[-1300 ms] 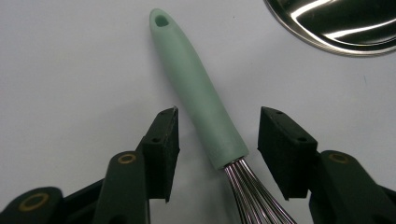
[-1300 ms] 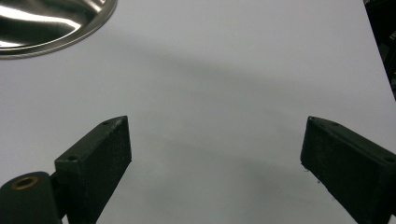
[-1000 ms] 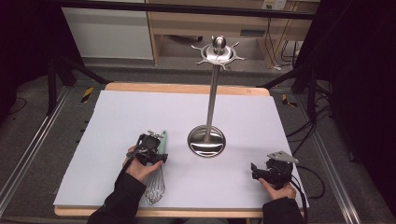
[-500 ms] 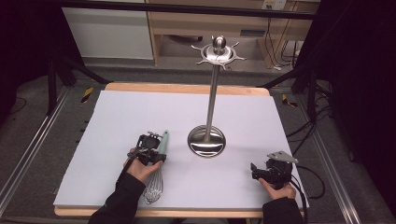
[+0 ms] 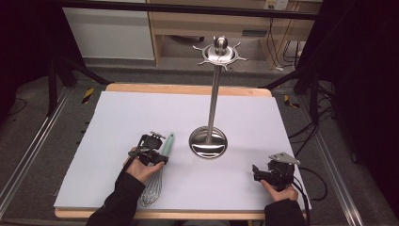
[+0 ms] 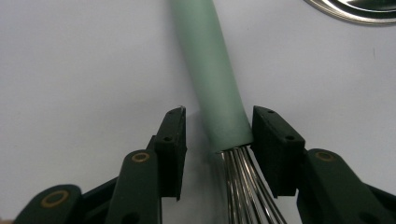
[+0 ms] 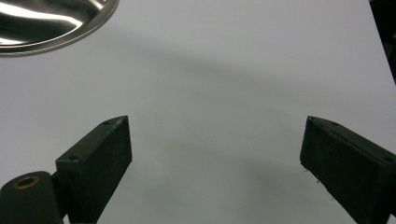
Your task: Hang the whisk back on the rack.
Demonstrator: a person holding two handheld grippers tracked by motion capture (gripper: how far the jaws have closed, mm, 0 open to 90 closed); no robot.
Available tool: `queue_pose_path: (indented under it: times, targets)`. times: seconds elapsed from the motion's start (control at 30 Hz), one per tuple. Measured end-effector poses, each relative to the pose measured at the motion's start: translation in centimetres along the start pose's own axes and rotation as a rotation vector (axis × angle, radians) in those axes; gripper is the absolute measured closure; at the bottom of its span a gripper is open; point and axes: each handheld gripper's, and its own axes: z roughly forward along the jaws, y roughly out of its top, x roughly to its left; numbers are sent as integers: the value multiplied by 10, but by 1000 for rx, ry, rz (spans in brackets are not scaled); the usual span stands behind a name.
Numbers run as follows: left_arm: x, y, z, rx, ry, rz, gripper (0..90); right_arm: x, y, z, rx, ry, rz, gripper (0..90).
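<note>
Whisk (image 5: pixel 160 165) handle swung toward the stand (image 5: pixel 209 142) base since a second ago. Left gripper (image 6: pixel 217 135) straddles the handle's wire end, one jaw touching, not clamped, likely lining up a grasp. Right gripper (image 7: pixel 215 158) idles wide apart, right of stand.

1. The whisk (image 5: pixel 160 169) has a pale mint-green handle (image 6: pixel 212 70) and bare silver wires (image 6: pixel 245 182).
2. The stand (image 5: pixel 209 122), just beside the whisk's handle, is shiny silver steel from its round base (image 7: pixel 46 23) to its top.
3. Both grippers, left (image 6: pixel 217 140) and right (image 7: pixel 215 154), are matte black with small brass-coloured rivets.
4. The table (image 5: pixel 188 89) has a light wood edge under a plain white sheet (image 5: pixel 141 113).
5. The sleeves (image 5: pixel 117 205) are black.
</note>
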Motion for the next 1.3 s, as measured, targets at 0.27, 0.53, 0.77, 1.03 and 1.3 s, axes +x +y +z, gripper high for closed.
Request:
queue_pose_path:
  times: [0.27,0.53,0.77,1.03,1.3]
  targets:
    - [-3,7,8,47,19,-19,587,0,0,1,1,3,-1,94]
    - [-6,9,13,75,31,-45,649,0,0,1,3,6,3,94]
    - [-3,9,12,78,10,-63,667,0,0,1,3,5,1,95]
    - [-3,7,-6,21,-14,-36,688,0,0,1,3,6,3,95]
    - [-5,-1,-29,-72,-63,5,690,0,0,1,3,4,4,94]
